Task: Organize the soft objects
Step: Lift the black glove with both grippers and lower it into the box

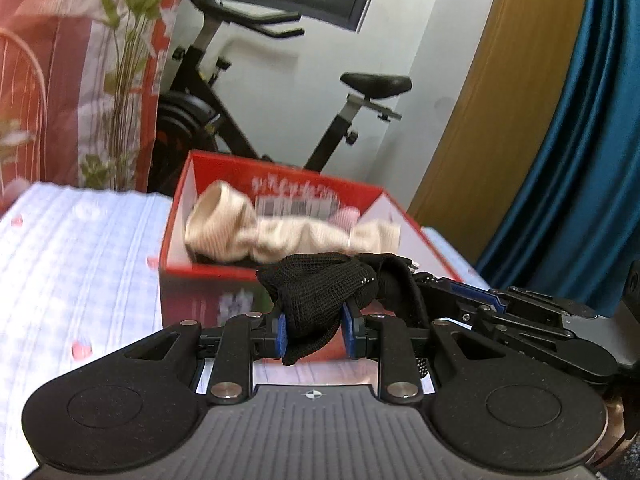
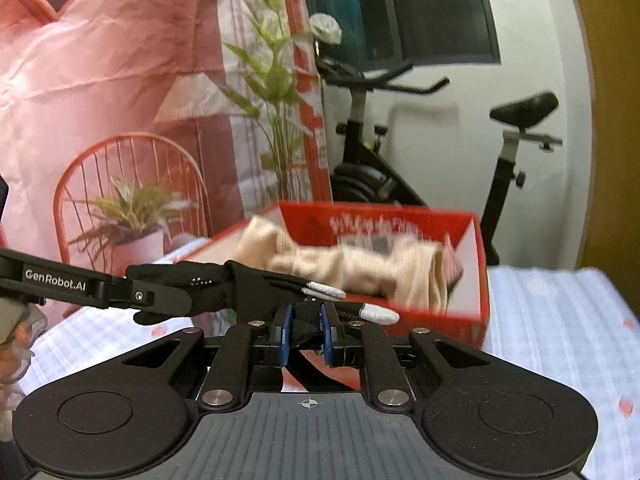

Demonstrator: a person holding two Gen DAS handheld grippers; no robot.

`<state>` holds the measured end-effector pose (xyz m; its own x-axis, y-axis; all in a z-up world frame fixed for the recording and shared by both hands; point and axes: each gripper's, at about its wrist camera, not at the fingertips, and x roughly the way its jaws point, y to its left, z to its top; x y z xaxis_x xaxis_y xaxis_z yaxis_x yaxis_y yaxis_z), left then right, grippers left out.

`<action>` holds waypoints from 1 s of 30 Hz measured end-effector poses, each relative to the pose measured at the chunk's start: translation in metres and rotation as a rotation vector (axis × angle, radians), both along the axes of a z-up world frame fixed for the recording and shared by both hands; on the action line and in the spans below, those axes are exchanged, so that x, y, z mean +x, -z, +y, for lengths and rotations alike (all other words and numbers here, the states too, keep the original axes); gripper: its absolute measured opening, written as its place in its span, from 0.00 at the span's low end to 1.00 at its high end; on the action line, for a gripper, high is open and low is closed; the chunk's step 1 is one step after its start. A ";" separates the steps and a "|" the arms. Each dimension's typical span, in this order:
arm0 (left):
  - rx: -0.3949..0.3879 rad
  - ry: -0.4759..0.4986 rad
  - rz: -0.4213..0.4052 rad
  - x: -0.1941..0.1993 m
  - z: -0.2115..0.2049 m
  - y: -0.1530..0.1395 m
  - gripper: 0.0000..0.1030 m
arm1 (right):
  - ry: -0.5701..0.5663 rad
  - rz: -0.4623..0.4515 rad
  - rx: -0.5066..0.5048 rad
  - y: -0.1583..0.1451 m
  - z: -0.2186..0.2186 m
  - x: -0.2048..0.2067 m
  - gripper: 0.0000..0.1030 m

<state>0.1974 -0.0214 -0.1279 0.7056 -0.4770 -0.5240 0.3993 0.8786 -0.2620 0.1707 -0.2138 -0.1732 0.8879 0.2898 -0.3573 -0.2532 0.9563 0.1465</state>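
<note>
Left wrist view. Nearest the lens, the left gripper (image 1: 314,330) is seen clenched on the knit cuff of a black glove (image 1: 320,296), the fabric pinched between the two blue pads (image 1: 282,334). Past the cuff, the glove is stretched to the right, where its far end is met by the right gripper (image 1: 472,300), which enters from the right edge. Just beyond, a red box (image 1: 208,284) is set on a white checked cloth (image 1: 80,264). Inside the box, cream socks (image 1: 248,228) are heaped, blurred. Farther off, an exercise bike (image 1: 340,120) is stood against a white wall, with a blue curtain (image 1: 580,160) at right.

Right wrist view. Nearest the lens, the right gripper (image 2: 305,332) is seen clenched on a fold of the black glove (image 2: 208,284). Two grey-tipped glove fingers (image 2: 380,314) are pointed to the right, just near of the red box (image 2: 476,280). At left, the left gripper (image 2: 160,294) is recorded gripping the glove's other end. The cream socks (image 2: 360,268) are piled within the box. A printed backdrop (image 2: 120,100) showing a chair and plants is hung at far left; the exercise bike (image 2: 508,152) is at far right.
</note>
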 end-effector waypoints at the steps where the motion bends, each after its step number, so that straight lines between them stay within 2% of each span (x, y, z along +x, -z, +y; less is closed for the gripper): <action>1: 0.002 -0.001 -0.006 0.004 -0.001 -0.004 0.27 | 0.000 -0.006 -0.005 -0.005 0.000 0.004 0.14; 8: 0.001 -0.005 -0.007 0.033 -0.005 -0.017 0.27 | 0.019 -0.030 -0.055 -0.029 0.000 0.040 0.14; 13: 0.011 0.003 0.043 0.065 -0.011 -0.014 0.27 | 0.028 -0.007 -0.107 -0.032 0.002 0.076 0.13; 22: 0.033 0.016 0.161 0.107 -0.020 0.007 0.27 | 0.063 0.171 -0.131 -0.004 0.002 0.132 0.13; 27: 0.045 0.003 0.221 0.116 -0.020 0.022 0.27 | 0.077 0.321 -0.081 0.014 0.003 0.154 0.13; 30: 0.056 0.011 0.223 0.116 -0.019 0.026 0.29 | 0.082 0.389 -0.063 0.020 0.002 0.165 0.13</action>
<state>0.3133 -0.0408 -0.1541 0.5647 -0.4492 -0.6923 0.3464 0.8904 -0.2953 0.3356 -0.2118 -0.1935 0.7022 0.1906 -0.6860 -0.1133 0.9811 0.1567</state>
